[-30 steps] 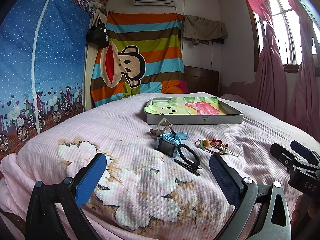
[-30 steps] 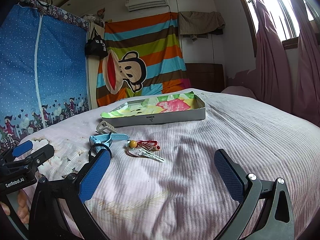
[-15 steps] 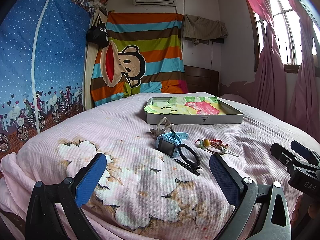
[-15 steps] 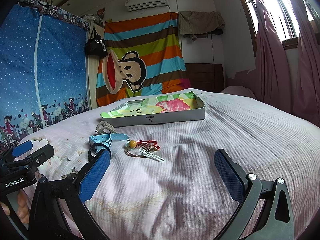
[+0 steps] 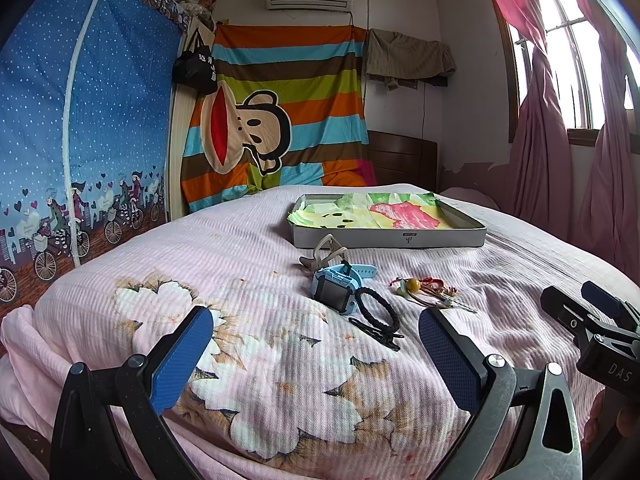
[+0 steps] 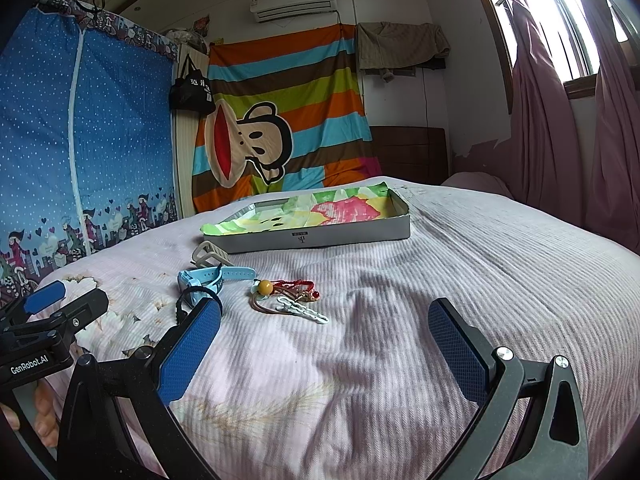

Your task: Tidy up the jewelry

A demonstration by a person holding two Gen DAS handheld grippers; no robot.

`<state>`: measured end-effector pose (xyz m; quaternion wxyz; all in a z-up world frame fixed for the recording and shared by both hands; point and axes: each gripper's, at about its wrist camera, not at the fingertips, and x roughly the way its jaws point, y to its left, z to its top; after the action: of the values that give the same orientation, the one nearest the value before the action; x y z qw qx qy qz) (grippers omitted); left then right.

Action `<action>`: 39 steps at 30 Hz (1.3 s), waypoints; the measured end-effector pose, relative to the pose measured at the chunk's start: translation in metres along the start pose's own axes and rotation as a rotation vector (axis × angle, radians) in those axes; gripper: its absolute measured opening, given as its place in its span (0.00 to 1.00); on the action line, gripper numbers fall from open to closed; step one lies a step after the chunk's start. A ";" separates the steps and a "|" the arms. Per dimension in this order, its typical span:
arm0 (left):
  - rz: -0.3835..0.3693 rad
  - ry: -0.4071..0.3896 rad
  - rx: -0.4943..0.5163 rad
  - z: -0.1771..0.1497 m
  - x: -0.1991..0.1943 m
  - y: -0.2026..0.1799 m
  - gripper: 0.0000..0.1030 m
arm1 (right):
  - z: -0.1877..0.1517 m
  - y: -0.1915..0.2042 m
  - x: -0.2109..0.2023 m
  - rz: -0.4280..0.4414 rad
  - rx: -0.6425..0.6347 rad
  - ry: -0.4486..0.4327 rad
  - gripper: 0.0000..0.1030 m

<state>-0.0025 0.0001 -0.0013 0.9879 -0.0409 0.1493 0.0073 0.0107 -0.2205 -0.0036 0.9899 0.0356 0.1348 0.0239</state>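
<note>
Both grippers, left gripper point(image 5: 316, 356) and right gripper point(image 6: 324, 344), gape empty; reach ahead, pinch the watch point(image 5: 340, 286) squarely, carry it to the tray point(image 5: 388, 236) beyond.

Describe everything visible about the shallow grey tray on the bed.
The shallow grey rectangular tray sits flat on the pink ribbed bedspread, beyond the loose accessories. Its low walls look like metal or stiff card, with a small dark logo on the near wall. A crumpled colourful paper liner, green, yellow and pink with a cartoon face, covers the inside and laps over the left rim. No jewelry shows inside. A beige claw hair clip lies just before it; contact is unclear.
</note>
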 end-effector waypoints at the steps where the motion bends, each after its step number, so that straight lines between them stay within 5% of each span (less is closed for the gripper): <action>1: 0.000 0.000 0.000 0.000 0.000 0.000 1.00 | 0.000 0.000 0.000 0.000 0.000 0.000 0.99; 20: -0.001 0.022 -0.009 0.000 0.004 0.002 1.00 | -0.002 -0.003 0.002 -0.018 -0.006 -0.001 0.99; 31: -0.069 0.080 0.025 0.016 0.030 0.005 1.00 | 0.013 -0.008 0.016 0.040 -0.035 0.028 0.99; 39: -0.170 0.195 -0.006 0.011 0.056 -0.002 0.79 | 0.026 -0.009 0.045 0.139 -0.074 0.080 0.99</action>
<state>0.0541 -0.0005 -0.0071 0.9657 -0.0568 0.2404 -0.0800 0.0609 -0.2290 0.0086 0.9803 0.0073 0.1706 0.0987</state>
